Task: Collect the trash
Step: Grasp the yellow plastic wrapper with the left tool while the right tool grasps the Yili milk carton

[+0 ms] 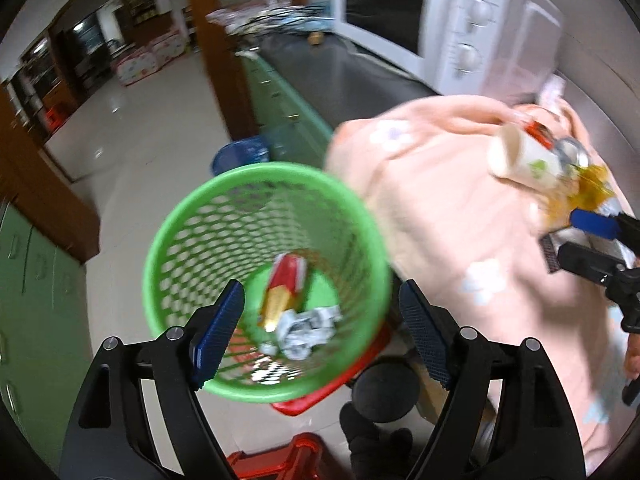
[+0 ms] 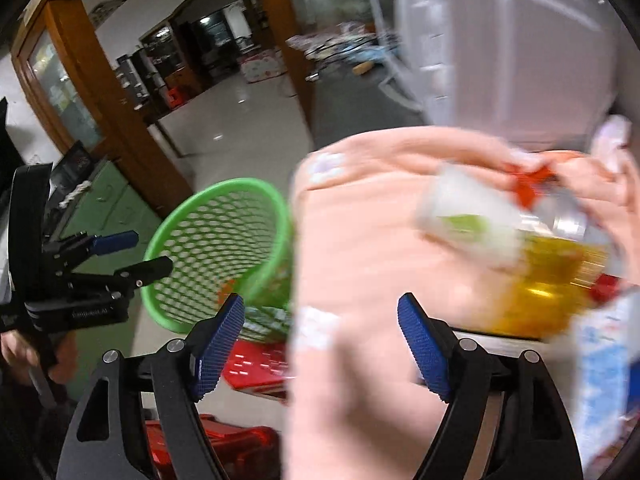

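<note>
A green mesh waste basket (image 1: 264,280) stands beside a counter covered by a pink cloth (image 1: 460,208). Inside it lie a red-and-gold wrapper (image 1: 284,288) and crumpled silver foil (image 1: 308,328). My left gripper (image 1: 320,336) is open and empty above the basket's mouth. On the cloth lie a white paper cup (image 1: 524,160) on its side, a yellow wrapper (image 1: 588,188) and other trash. My right gripper (image 2: 320,344) is open and empty over the cloth, with the cup (image 2: 468,220) and yellow wrapper (image 2: 548,280) ahead to its right. The basket (image 2: 216,248) shows on its left.
A white microwave (image 1: 432,24) stands on the dark counter (image 1: 344,80) behind the cloth. A red stool (image 1: 316,396) sits under the basket, another red crate (image 1: 280,460) below. A blue bin (image 1: 240,156) and green cabinets (image 1: 280,96) line the floor.
</note>
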`<state>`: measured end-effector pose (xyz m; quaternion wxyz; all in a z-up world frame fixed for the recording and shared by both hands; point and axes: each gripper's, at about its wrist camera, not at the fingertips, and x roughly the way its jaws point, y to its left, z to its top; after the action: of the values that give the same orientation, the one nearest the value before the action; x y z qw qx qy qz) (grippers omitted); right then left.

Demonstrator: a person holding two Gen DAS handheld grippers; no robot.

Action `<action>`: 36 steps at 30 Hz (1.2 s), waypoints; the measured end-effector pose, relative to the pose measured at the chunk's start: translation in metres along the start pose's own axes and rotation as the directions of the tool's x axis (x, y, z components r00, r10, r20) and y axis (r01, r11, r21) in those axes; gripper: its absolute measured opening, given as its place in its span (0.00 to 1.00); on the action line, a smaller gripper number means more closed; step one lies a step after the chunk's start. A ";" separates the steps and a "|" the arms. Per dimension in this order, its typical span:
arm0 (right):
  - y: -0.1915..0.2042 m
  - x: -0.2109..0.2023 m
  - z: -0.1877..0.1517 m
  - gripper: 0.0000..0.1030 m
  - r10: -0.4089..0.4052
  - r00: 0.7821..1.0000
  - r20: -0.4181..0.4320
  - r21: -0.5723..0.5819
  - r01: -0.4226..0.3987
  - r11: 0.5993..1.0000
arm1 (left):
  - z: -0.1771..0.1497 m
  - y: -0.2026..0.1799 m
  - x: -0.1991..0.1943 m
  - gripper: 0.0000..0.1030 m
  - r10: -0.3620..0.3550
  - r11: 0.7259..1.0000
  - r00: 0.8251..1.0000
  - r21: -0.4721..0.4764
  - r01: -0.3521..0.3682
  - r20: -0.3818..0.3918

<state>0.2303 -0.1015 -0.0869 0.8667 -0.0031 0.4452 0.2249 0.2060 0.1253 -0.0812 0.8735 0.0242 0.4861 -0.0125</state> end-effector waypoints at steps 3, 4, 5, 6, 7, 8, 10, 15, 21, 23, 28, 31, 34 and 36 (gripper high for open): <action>-0.025 -0.024 -0.012 0.74 -0.085 0.996 0.018 0.002 0.085 0.996 | 0.005 -0.025 0.000 0.76 -0.033 0.999 0.999 0.041 0.033 0.004; -0.032 -0.030 -0.014 0.74 -0.104 0.994 0.022 0.005 0.104 0.995 | 0.008 -0.036 0.001 0.76 -0.048 0.997 0.999 0.057 0.047 0.003; -0.042 -0.037 -0.018 0.74 -0.128 0.991 0.025 0.013 0.128 0.992 | 0.009 -0.043 0.002 0.76 -0.056 0.996 0.998 0.069 0.055 0.004; -0.052 -0.045 -0.022 0.74 -0.149 0.988 0.027 0.024 0.148 0.989 | 0.012 -0.051 0.003 0.76 -0.066 0.994 0.998 0.083 0.066 0.004; -0.060 -0.049 -0.024 0.74 -0.164 0.986 0.026 0.032 0.163 0.986 | 0.013 -0.059 0.002 0.76 -0.073 0.993 0.997 0.093 0.073 0.004; -0.069 -0.054 -0.026 0.74 -0.184 0.983 0.024 0.042 0.182 0.982 | 0.016 -0.069 0.003 0.76 -0.084 0.991 0.996 0.108 0.083 0.005; -0.088 -0.060 -0.031 0.74 -0.220 0.976 0.010 0.065 0.218 0.974 | 0.022 -0.085 0.003 0.76 -0.103 0.986 0.995 0.135 0.101 0.008; -0.119 -0.061 -0.042 0.74 -0.247 0.968 -0.036 0.105 0.249 0.963 | 0.039 -0.114 0.006 0.76 -0.140 0.975 0.990 0.176 0.135 0.012; -0.128 -0.055 -0.049 0.71 -0.243 0.967 -0.070 0.116 0.250 0.961 | 0.057 -0.151 0.004 0.76 -0.240 0.941 0.971 0.251 0.229 0.013; -0.133 -0.052 -0.049 0.69 -0.241 0.967 -0.081 0.128 0.250 0.960 | 0.058 -0.166 0.004 0.76 -0.269 0.923 0.963 0.286 0.257 0.006; -0.136 -0.046 -0.046 0.68 -0.218 0.972 -0.086 0.135 0.228 0.964 | 0.064 -0.202 0.010 0.76 -0.318 0.881 0.948 0.366 0.300 -0.012; -0.135 -0.044 -0.046 0.66 -0.203 0.975 -0.091 0.128 0.213 0.969 | 0.066 -0.220 0.012 0.76 -0.331 0.857 0.943 0.412 0.308 -0.016; -0.135 -0.043 -0.047 0.66 -0.197 0.976 -0.087 0.126 0.207 0.970 | 0.067 -0.234 0.014 0.76 -0.345 0.830 0.938 0.458 0.317 -0.023; -0.136 -0.043 -0.048 0.66 -0.188 0.978 -0.087 0.131 0.198 0.971 | 0.067 -0.240 0.017 0.76 -0.350 0.813 0.936 0.487 0.319 -0.027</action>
<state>0.2256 -0.2498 -0.1092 0.8657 0.0056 0.4889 0.1076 0.2613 -0.1182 -0.0676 0.8384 0.1557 0.4359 -0.2878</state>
